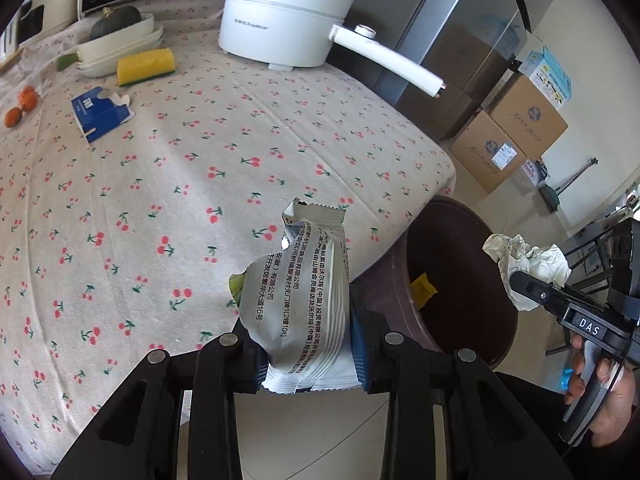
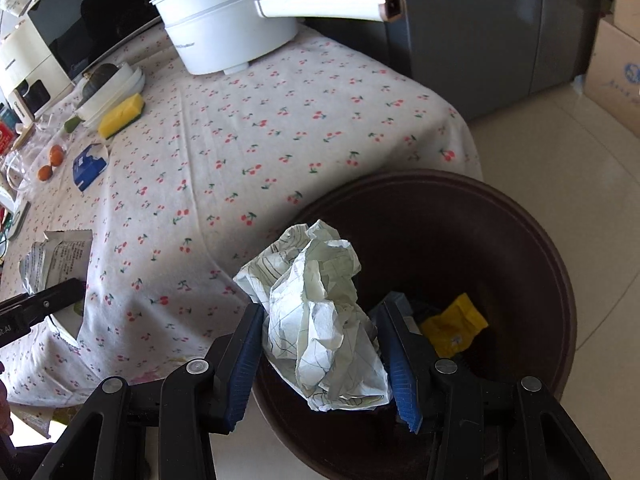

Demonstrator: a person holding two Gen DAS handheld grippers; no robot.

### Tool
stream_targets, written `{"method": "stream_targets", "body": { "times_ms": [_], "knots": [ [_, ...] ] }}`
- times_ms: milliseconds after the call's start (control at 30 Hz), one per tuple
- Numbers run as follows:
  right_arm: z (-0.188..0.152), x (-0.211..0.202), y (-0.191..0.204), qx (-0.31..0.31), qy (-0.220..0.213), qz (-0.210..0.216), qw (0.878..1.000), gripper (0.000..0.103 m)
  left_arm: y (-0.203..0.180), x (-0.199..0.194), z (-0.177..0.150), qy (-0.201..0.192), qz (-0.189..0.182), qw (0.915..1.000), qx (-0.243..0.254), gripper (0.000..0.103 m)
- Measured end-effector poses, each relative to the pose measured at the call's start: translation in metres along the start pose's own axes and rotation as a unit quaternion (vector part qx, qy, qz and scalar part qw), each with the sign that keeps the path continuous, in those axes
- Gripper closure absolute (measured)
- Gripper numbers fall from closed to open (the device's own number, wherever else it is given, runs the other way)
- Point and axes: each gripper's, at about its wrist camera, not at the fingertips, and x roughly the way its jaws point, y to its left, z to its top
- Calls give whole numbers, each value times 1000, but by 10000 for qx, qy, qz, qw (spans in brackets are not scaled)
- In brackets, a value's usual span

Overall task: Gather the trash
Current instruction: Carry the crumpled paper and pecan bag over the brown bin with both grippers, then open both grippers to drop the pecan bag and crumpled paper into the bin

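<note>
Desk with cherry-print cloth: blue carton at far left, yellow sponge beside stacked white dishes, white pot at back. Left gripper clamped on silver snack wrapper, held over the desk edge. Right gripper clamped on crumpled paper, above the open brown bin; yellow wrapper lies inside.
</note>
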Motion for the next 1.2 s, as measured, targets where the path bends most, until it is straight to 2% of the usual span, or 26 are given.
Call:
{"method": "stream_targets", "body": {
  "times_ms": [233, 500, 567, 633, 700, 833, 1000, 1033, 1133, 1200],
  "knots": [
    [-11, -5, -31, 316, 1, -136, 9994, 51, -57, 26, -3, 82, -408, 9981, 451, 67],
    [-15, -7, -59, 584, 41, -260, 9979, 51, -115, 60, -6, 189, -912, 9914, 923, 65],
    [-15, -6, -65, 637, 51, -300, 9975, 51, -120, 67, -4, 90, -968, 9905, 972, 57],
    [-14, -5, -70, 699, 60, -333, 9970, 51, -121, 74, -1, 39, -816, 9922, 938, 18],
    [-14, -5, -75, 759, 70, -353, 9965, 51, -120, 83, 3, 161, -590, 9943, 878, 8],
    [-13, -3, -80, 811, 86, -383, 9959, 51, -116, 92, 5, 312, -434, 9947, 879, 7],
    [-11, -3, -79, 848, 54, -415, 9955, 50, -110, 88, 7, 344, -463, 9950, 812, 4],
    [-11, -4, -78, 856, -2, -466, 9952, 46, -108, 85, 7, 335, -445, 9951, 813, 3],
    [-9, -7, -78, 951, -131, -439, 9944, 12, -101, 76, 8, 293, -367, 9956, 808, 2],
    [-8, -8, -77, 1017, -132, -320, 9942, 8, -93, 69, 9, 253, -322, 9963, 757, 1]
  ]
}}
